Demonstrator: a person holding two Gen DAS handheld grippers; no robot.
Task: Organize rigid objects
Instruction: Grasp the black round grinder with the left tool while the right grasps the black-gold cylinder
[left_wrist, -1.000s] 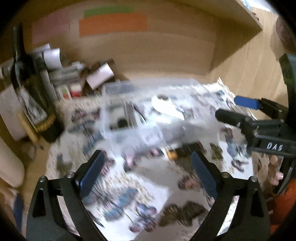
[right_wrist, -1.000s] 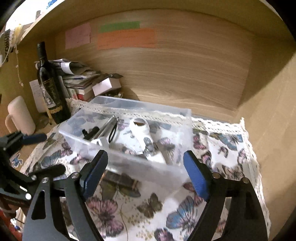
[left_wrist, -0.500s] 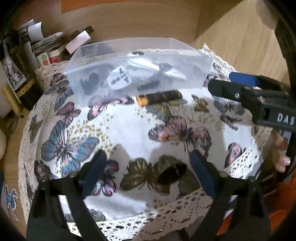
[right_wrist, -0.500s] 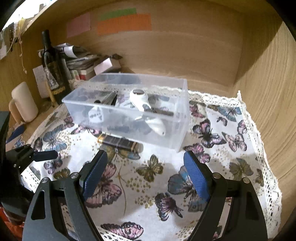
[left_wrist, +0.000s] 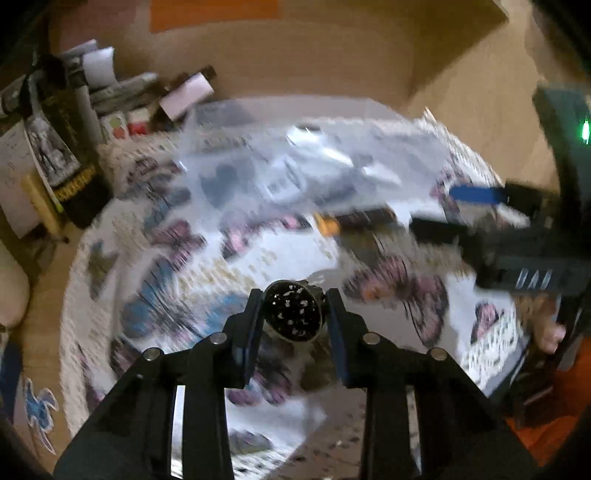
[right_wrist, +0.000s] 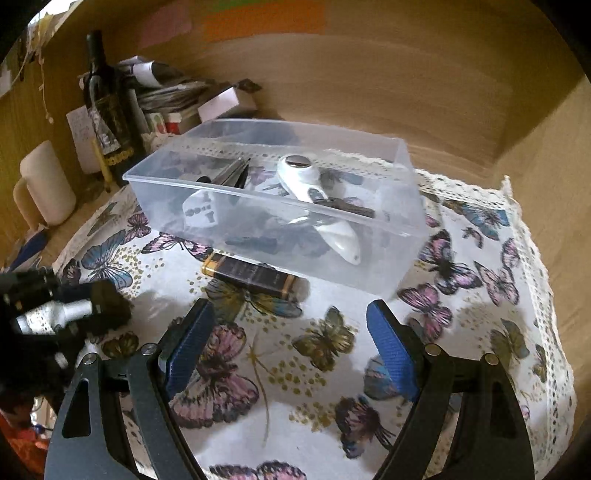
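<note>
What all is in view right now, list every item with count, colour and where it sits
clear plastic box: one, transparent, on the cloth, holding small items
white tool: one, inside the box
dark flat case: one, black with gold ends, on the cloth against the box front
round dark object: one, black, speckled, in the left gripper
butterfly tablecloth: one, white
wine bottle: one, dark, back left
mug: one, cream, far left
paper stack: behind the bottle
left gripper: shut
right gripper: open, empty
</note>
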